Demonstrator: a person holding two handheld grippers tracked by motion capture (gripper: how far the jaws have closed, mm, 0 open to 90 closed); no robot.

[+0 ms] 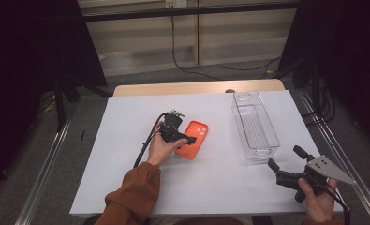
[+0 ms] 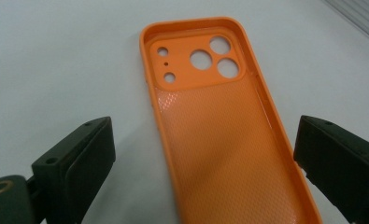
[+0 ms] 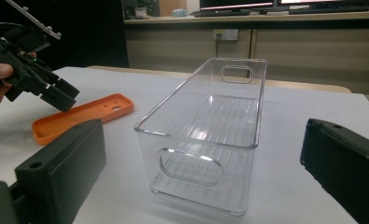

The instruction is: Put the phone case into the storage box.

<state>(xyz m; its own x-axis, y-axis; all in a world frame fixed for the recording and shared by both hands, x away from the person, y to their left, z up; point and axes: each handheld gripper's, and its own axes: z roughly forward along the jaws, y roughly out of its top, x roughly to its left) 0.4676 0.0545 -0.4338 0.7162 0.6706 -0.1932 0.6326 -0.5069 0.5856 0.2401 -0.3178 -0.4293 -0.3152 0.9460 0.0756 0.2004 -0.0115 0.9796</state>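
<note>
An orange phone case lies open side up on the white table cover, camera cut-outs toward the far side. My left gripper hovers over the case's near left edge, open. In the left gripper view the case lies between the two spread jaws, touching neither. A clear plastic bin stands empty to the right of the case. My right gripper is open near the table's front right corner, pointing at the bin. The right gripper view also shows the case and the left gripper above its near end.
The white cover spreads over a wooden table whose far edge shows behind it. Metal rails run along both sides of the table. A black cable trails from the left gripper.
</note>
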